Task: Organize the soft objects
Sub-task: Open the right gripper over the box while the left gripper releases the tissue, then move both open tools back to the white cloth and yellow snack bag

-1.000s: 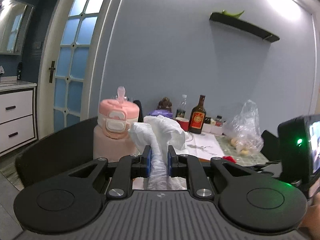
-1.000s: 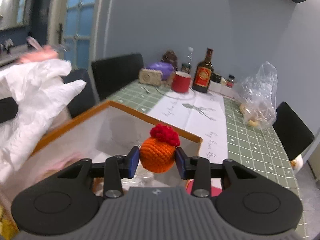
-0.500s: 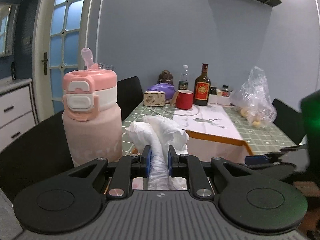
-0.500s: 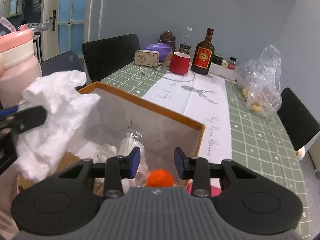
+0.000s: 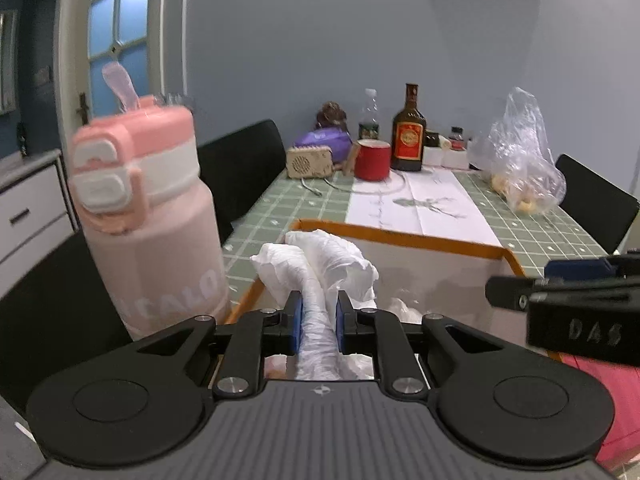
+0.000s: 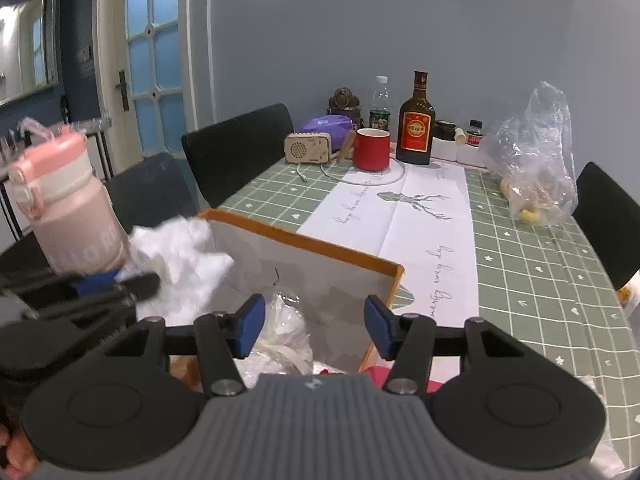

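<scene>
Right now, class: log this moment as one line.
left gripper: shut on white cloth | right gripper: jaws opening, empty | orange-rimmed box: below

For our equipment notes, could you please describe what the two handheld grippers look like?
Both match: the left gripper and the right gripper each have a ribbed grey body, two round black discs, black linkage arms with silver screw heads, and blue pads on the jaws. The right one's side shows white "DAS" lettering in the left wrist view.

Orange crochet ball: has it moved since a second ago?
Yes. It was between the right tongs above the orange-rimmed box; now those opening tongs are empty, ball out of sight.
</scene>
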The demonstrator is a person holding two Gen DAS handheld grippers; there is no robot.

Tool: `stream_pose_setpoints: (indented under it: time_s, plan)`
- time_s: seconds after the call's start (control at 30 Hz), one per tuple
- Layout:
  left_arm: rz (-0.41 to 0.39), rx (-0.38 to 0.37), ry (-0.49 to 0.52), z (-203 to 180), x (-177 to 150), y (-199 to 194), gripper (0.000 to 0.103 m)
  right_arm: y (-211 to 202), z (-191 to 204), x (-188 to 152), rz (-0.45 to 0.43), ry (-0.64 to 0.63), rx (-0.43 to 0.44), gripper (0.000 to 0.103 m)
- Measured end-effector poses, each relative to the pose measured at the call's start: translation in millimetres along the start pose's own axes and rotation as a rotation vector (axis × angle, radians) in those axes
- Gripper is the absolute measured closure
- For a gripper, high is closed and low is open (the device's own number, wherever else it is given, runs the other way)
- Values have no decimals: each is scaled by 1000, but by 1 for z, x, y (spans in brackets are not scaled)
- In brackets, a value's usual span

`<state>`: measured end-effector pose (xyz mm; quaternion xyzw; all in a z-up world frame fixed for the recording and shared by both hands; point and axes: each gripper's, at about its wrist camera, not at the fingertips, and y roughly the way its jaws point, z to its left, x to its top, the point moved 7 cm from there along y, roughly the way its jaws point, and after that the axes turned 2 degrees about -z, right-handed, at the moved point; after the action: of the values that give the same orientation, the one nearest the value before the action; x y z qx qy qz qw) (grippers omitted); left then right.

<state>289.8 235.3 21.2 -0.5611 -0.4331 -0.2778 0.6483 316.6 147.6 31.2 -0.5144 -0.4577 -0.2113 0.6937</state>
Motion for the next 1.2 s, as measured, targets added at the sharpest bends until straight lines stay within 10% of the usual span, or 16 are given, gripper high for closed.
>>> stream_pose_setpoints:
  time_s: [0.2,0.33,0.43,1.0,1.2]
  plan:
    - [11,4,43,-2,-2,-1,74,-5,-3,1,-13,-25,-32,48]
    - [-26,-48,35,-6,1,-7,29,-2,-10,1,-9,18,-44,37]
    - [-76,-28,26,-6,3,-13,18,-3,-17,2,-16,30,-87,32]
    - [-19,18,34,-5,2,-5,21,-38,-1,14,-94,45,53,11]
    - [-51,13,23,-3,2,-9,21,-73,-25,4,-199,18,-19,11]
